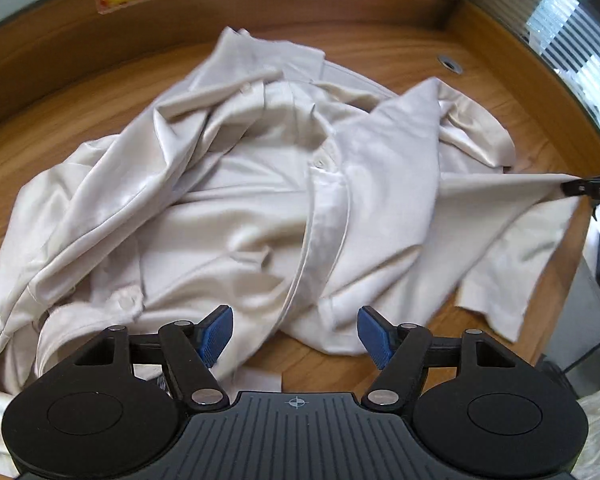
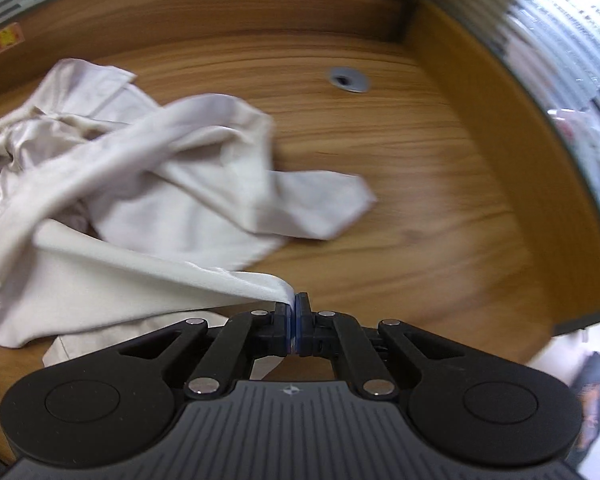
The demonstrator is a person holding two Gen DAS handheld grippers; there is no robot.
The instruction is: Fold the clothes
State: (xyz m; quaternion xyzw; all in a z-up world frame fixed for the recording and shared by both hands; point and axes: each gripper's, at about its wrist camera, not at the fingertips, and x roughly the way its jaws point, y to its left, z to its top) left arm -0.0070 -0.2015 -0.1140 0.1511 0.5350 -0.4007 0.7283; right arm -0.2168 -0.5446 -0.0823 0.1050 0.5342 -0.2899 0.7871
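Cream shirt crumpled on wooden surface. Right gripper fingers clamped on shirt edge, pulling fabric taut off to one side. Left gripper fingers wide apart above near hem, gripping nothing.

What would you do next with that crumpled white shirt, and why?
Probably bring the left gripper down onto the near edge of the shirt and close on it. Its jaws stand open with nothing between them, while the right gripper is shut on a corner of cloth, pulled taut. The shirt lies bunched on the wooden table, so a second grip seems needed to spread it flat.
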